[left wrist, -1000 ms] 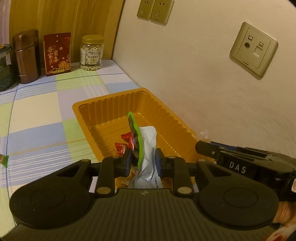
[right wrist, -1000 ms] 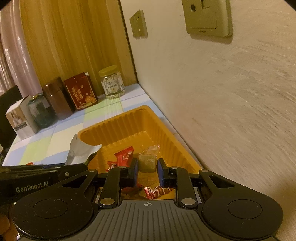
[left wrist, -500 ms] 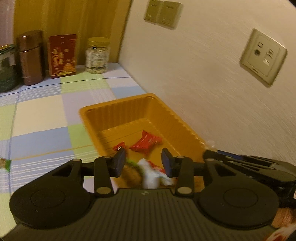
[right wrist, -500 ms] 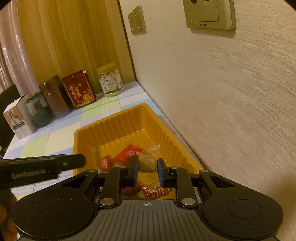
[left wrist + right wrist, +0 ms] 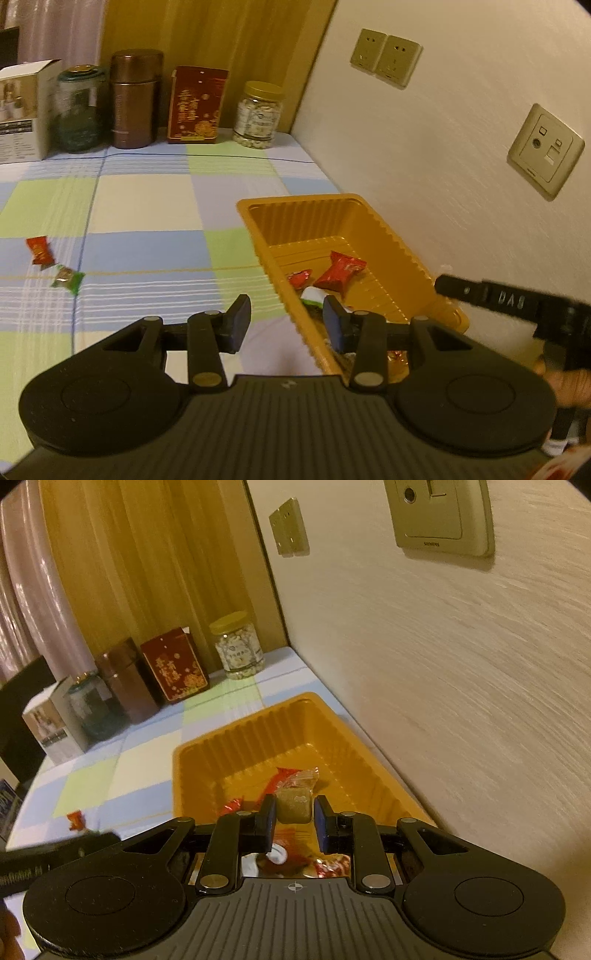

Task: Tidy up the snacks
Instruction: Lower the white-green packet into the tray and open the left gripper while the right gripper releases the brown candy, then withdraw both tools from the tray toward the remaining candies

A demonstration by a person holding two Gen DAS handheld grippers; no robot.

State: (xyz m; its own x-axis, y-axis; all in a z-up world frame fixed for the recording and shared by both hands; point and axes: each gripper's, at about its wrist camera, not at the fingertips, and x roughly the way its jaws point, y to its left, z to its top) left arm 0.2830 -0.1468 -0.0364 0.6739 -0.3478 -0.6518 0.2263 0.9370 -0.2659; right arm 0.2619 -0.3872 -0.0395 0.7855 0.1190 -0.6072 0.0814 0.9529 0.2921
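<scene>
Here a checked tablecloth [image 5: 147,206] in pale blue, green and cream runs to a cream wall [image 5: 424,155] with sockets on the right. The orange tray [image 5: 266,206] sits against that wall, red candies [image 5: 340,274] inside. The left gripper [image 5: 286,325] gapes empty over the tray's near-left rim. The right gripper [image 5: 294,818] pinches a brownish clear-wrapped sweet [image 5: 293,803] above the tray. Two candies [image 5: 51,262] lie far left.
</scene>
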